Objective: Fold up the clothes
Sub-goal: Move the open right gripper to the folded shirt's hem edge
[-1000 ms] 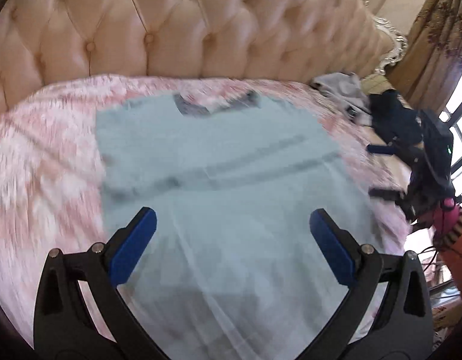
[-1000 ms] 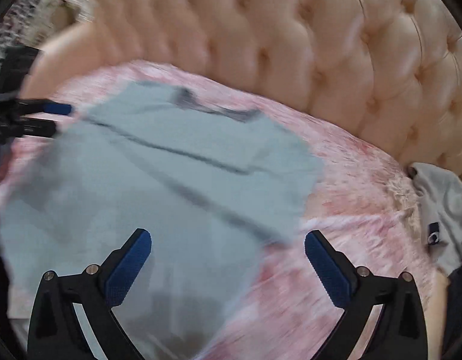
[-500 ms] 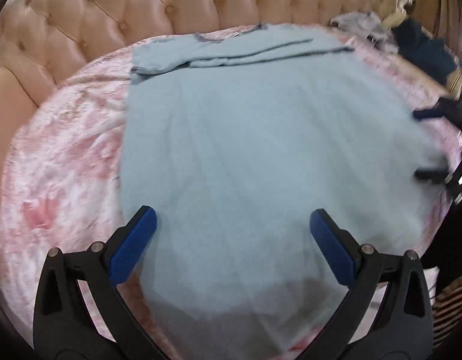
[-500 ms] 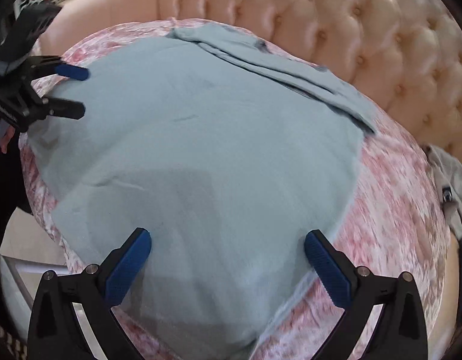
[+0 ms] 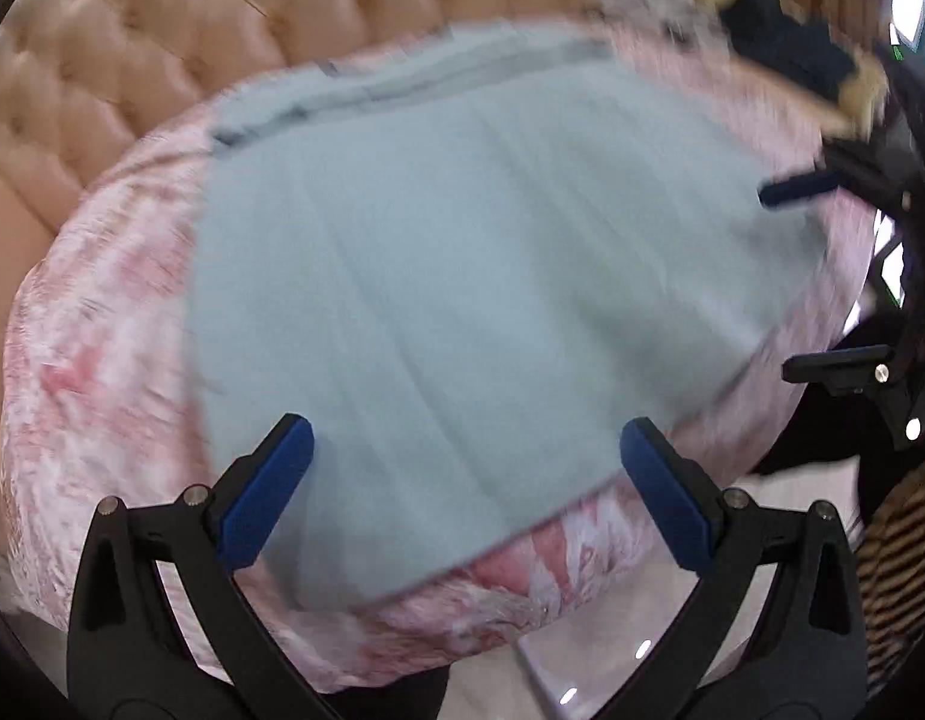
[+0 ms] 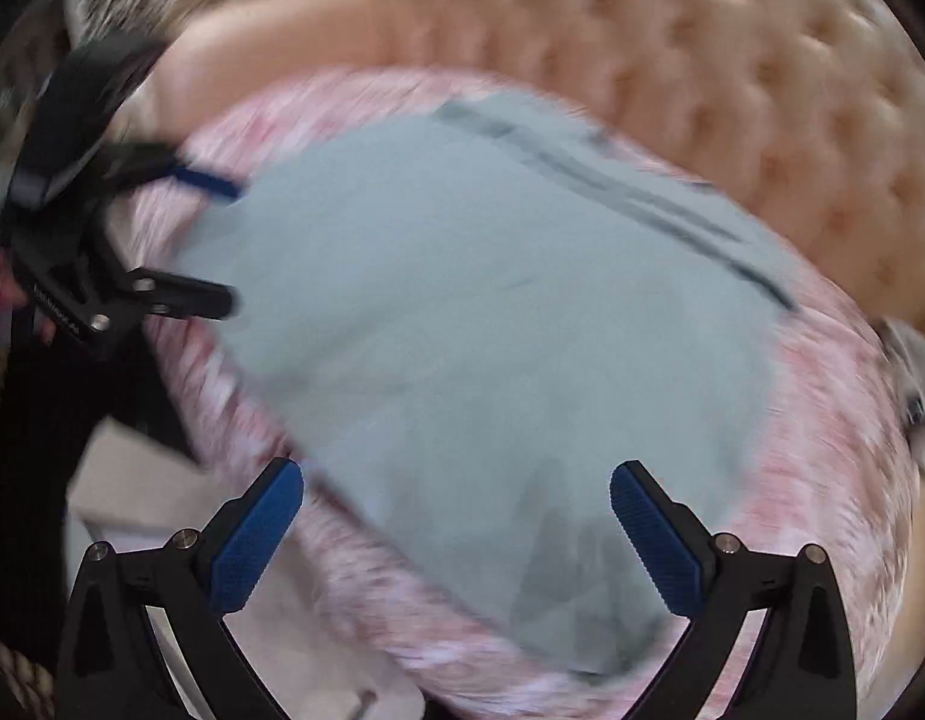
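Garment (image 5: 480, 312) under inspection: a pale blue-grey top, laid flat and spread over a pink-and-white patterned cover (image 5: 96, 360) on the bed. Its far end, with dark seam lines and a folded-over band, is found nearest the tufted peach headboard (image 5: 234, 18). The near hem is seen close to the edge of the cover. Both views are blurred, so fine detail of the fabric is not resolved.

Left gripper (image 5: 465, 480): its blue-padded fingers (image 5: 264, 492) are spread wide and nothing is held between them. It is positioned above the near hem of the garment, and contact with the cloth cannot be confirmed.

Right gripper (image 6: 456, 531): its fingers are likewise parted wide and empty, positioned over the near corner of the garment. In the left wrist view it is seen at the garment's right edge, with one blue pad (image 5: 798, 189) over the cloth.

Other clothing is noted beyond the garment: a grey item (image 5: 654, 6) and a dark navy item (image 5: 786, 54), piled near the headboard on the right.
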Demonstrator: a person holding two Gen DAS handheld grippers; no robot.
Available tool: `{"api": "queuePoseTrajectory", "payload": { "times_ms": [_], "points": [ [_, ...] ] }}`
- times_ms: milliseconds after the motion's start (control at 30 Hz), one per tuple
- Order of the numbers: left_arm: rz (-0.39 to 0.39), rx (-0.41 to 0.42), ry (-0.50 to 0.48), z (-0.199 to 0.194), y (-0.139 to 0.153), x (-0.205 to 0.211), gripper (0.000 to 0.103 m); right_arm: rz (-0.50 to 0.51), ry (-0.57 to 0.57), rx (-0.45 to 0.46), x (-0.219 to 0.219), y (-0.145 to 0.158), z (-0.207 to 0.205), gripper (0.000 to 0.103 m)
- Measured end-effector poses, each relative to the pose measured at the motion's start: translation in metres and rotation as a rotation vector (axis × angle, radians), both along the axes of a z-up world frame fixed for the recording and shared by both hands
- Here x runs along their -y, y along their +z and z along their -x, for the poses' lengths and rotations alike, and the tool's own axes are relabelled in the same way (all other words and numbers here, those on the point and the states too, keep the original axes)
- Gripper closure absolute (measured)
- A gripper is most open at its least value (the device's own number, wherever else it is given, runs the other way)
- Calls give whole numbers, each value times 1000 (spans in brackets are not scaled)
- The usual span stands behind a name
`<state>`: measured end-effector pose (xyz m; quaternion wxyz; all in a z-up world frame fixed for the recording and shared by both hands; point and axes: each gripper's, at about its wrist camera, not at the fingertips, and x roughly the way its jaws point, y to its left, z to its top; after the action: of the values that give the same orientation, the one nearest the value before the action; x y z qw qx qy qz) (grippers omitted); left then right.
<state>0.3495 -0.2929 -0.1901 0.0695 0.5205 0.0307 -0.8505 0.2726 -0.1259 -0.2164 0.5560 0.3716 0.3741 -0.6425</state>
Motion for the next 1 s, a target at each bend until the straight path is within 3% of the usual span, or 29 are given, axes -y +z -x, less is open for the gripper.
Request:
{"api": "queuePoseTrajectory", "payload": {
  "times_ms": [67,100,300,400,467,567,700,833,900,933,967,1000],
  "points": [
    [85,12,-35,-2,-9,-9,1,-29,-9,-20,1,-15,-1,0],
    [92,15,-38,-3,-10,-9,1,-28,-10,-26,-1,-17,-1,0],
    [42,11,-8,-16,-6,13,1,-24,-33,-27,-24,-13,12,0],
    [2,6,-8,-24,-3,21,1,9,-83,39,-37,-8,25,0],
    [-30,12,-3,-27,2,21,1,65,-143,139,-54,4,41,0],
    [-79,7,61,-36,13,29,1,183,-265,206,-83,28,62,0],
    [-154,-123,176,-58,48,47,1,281,-516,279,-127,42,98,0],
    [-257,-273,245,-58,76,57,1,361,-649,359,-140,41,117,3],
    [-305,-290,308,-49,76,72,0,341,-652,354,-128,34,114,16],
    [-340,-272,349,-46,69,80,1,319,-649,343,-119,28,112,48],
    [-370,-256,386,-45,63,87,1,296,-645,331,-111,23,109,91],
    [-383,-244,413,-46,57,91,1,275,-646,325,-106,16,107,103]
  ]
}}
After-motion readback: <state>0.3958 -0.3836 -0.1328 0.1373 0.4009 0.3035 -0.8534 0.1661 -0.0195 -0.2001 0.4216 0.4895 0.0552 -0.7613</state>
